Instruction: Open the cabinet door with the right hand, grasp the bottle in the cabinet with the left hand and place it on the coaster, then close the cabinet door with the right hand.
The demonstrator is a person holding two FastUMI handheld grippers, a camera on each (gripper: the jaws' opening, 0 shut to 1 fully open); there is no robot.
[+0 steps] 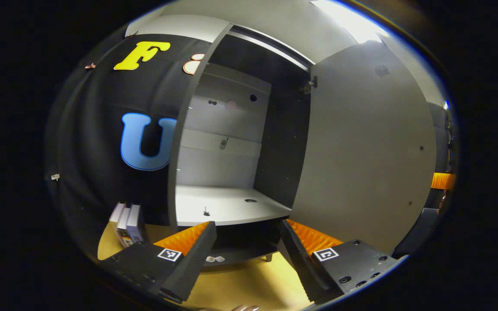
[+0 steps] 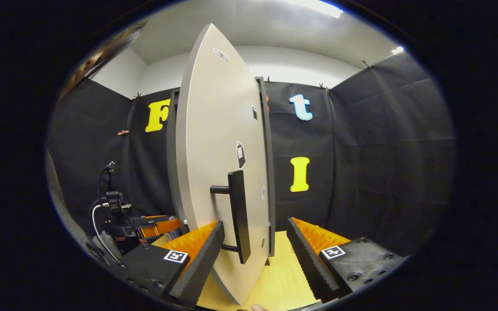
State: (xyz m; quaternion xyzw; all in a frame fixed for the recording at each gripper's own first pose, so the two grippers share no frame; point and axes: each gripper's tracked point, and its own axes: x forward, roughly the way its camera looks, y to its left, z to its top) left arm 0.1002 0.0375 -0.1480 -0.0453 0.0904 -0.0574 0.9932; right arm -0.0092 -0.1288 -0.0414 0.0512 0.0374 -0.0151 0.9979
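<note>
- The cabinet (image 1: 231, 142) stands open on the tabletop (image 2: 283, 268). Its inside faces the left gripper view.
- The door (image 1: 361, 151) is swung out wide. In the right gripper view it is seen almost edge-on, with its outer face turned to the camera.
- The shelf (image 1: 227, 207) looks bare apart from a small dark speck or peg too small to make out. From that I judge the bottle is out of the cabinet, and the step in hand is closing the door. Where the bottle rests I cannot tell from here.
- The right hand-held gripper (image 2: 255, 222) is released, with its jaws spread wide on either side of the door's lower edge.
- The left hand-held gripper (image 1: 247, 224) is also released and holds nothing. It points at the cabinet opening from just in front. Keep it back from the opening so the closing door does not catch it.
- The handle (image 2: 238, 211) is a dark upright bar on two posts. It sits between the right fingers, close to the one on the view's left. Whether that finger touches it is unclear.
- To close well, either clench on the bar mid-length or press the flat of a finger on the door face near the handle. Then follow the door's arc about its hinge rather than shoving straight.
- Go slowly over the last part of the swing so the cabinet does not shift on the tabletop. Let go of the bar only once the door is flush.
</note>
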